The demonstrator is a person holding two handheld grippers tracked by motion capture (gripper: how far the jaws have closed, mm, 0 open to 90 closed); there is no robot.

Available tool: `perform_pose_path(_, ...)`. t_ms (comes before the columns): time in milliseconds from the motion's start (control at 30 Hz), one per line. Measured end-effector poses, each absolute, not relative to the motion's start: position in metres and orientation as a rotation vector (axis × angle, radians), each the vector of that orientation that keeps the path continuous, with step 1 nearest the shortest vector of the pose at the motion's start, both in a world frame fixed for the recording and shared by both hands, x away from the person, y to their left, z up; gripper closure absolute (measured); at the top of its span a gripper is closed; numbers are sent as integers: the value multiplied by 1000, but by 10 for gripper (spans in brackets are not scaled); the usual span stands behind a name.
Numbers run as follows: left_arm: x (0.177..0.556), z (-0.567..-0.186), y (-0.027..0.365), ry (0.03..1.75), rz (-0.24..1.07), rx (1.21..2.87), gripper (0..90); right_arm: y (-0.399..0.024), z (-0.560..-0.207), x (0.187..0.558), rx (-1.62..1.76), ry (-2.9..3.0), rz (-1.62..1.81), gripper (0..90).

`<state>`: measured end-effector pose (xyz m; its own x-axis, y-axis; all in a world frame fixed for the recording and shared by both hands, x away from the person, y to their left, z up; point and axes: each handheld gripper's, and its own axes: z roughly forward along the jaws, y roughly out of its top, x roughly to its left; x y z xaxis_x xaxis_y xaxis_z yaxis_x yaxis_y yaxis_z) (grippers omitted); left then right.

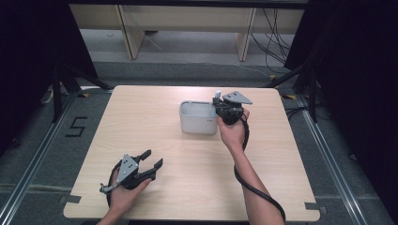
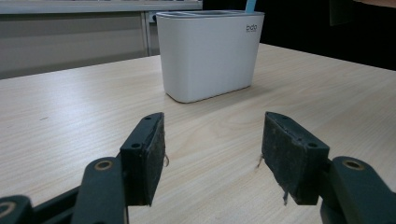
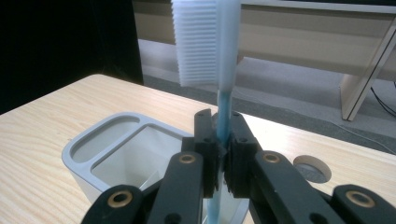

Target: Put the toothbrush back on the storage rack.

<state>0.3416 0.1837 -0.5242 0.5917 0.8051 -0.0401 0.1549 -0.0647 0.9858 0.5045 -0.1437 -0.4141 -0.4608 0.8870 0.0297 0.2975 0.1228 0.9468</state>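
A white divided holder (image 1: pixel 198 117) stands on the wooden table, right of centre and toward the back. My right gripper (image 1: pixel 220 105) hovers at the holder's right end, shut on a light blue toothbrush (image 3: pixel 222 84). The brush stands upright, white bristles at the top facing left in the right gripper view, its handle running down between the pads toward the holder (image 3: pixel 116 149). My left gripper (image 1: pixel 153 159) rests low near the table's front left, open with nothing between its pads. In the left gripper view the holder (image 2: pixel 210 51) stands ahead of the open left gripper (image 2: pixel 212 154).
The table (image 1: pixel 141 122) is bare wood around the holder. A round cable hole (image 3: pixel 311 169) lies in the tabletop beyond the right gripper. Black curtains flank the table; wooden furniture legs and cables sit on the floor behind.
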Motion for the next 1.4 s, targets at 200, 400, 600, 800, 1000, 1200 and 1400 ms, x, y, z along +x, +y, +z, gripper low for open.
perform_pose_path(200,342,-524,184,830,649,1573,390,-143,-417,505,1123,1851,1340,854)
perform_pose_path(400,342,-524,184,828,649,1574,389,-142,-419,504,1147,1850,1337,854)
perform_pose_path(600,342,-524,184,830,646,1573,389,-142,-422,505,1133,1850,1337,854)
perform_pose_path(800,342,-524,184,829,646,1573,389,-141,-425,505,1147,1855,1342,854)
perform_pose_path(1000,342,-524,184,829,645,1573,389,-141,-427,505,1154,1857,1332,854)
perform_pose_path(1200,342,-524,184,829,645,1574,389,-141,-430,505,1149,1864,1326,853)
perform_pose_path(1400,342,-524,184,829,645,1574,389,-142,-433,506,1127,1871,1322,853)
